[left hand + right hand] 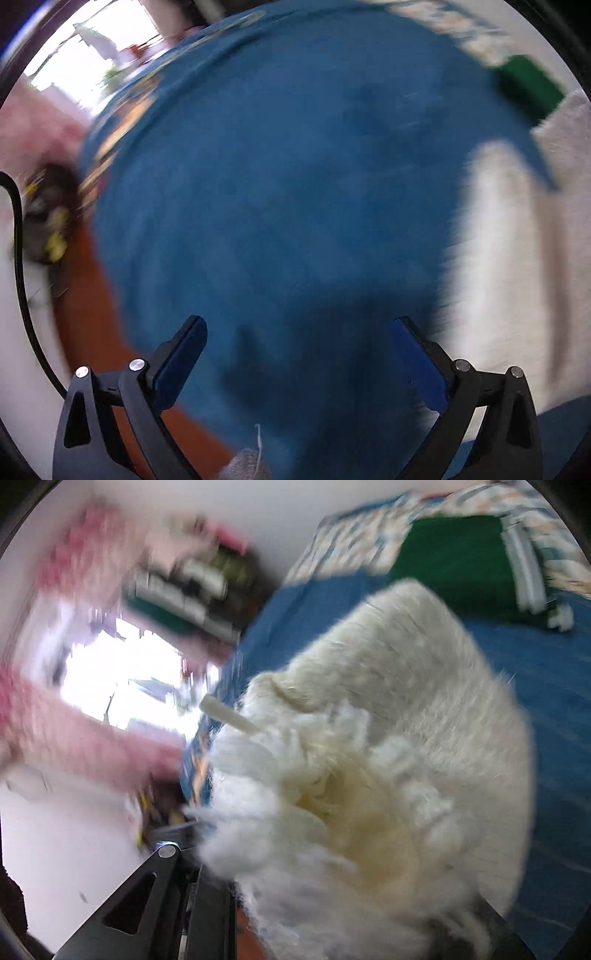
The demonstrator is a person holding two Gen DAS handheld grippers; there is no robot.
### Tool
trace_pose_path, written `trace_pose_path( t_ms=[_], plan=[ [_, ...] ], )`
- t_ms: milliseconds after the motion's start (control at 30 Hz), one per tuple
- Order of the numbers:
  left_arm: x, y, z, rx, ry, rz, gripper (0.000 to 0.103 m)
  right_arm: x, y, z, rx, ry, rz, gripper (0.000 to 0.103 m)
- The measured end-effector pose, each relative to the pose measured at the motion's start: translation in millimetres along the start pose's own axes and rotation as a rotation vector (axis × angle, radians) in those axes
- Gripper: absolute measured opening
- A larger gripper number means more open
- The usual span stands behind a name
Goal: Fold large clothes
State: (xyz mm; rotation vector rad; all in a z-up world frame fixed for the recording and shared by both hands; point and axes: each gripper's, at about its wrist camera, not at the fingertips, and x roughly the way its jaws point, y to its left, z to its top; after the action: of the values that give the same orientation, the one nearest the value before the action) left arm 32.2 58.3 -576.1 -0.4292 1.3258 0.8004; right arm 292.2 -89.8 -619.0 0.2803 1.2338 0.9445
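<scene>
A fluffy cream-white garment (388, 738) fills the right wrist view, bunched right over my right gripper, whose fingertips it hides; it seems to be held, and only the left arm of the gripper (155, 890) shows. The same white garment (517, 258) lies at the right of the left wrist view on the blue bed cover (277, 184). My left gripper (299, 354) is open and empty, its fingers wide apart above the blue cover. Both views are motion-blurred.
A folded green garment with white stripes (461, 561) lies at the back of the bed, also in the left wrist view (528, 85). A patterned sheet (369, 535) lies behind it. The wooden floor (85, 314) shows left of the bed. A bright window (122, 679) is at the left.
</scene>
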Motion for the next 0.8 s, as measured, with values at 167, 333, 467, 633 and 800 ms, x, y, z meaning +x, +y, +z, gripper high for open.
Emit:
trace_pose_path(
  t_ms=[167, 333, 467, 633, 800],
  plan=[
    [38.7, 18.3, -2.3, -0.11, 0.058, -0.003, 0.103, 97.2, 21.8, -56.7, -0.121, 0.202, -0.075, 0.021],
    [73.8, 21.1, -2.1, -0.184, 0.074, -0.094, 0.103, 139.8, 24.7, -106.0, -0.214, 0.346, -0.119, 0.022],
    [82.1, 16.1, -1.0, -0.255, 0.036, -0.109, 0.103, 127.2, 26.7, -92.7, -0.177, 0.368, -0.101, 0.033],
    [72.5, 16.3, -12.0, -0.24, 0.046, -0.11, 0.103, 75.9, 25.6, -70.1, -0.154, 0.424, -0.005, 0.086],
    [19.9, 34.0, -16.6, -0.293, 0.021, -0.211, 0.103, 18.2, -12.9, -73.1, -0.038, 0.416, -0.032, 0.086]
  ],
)
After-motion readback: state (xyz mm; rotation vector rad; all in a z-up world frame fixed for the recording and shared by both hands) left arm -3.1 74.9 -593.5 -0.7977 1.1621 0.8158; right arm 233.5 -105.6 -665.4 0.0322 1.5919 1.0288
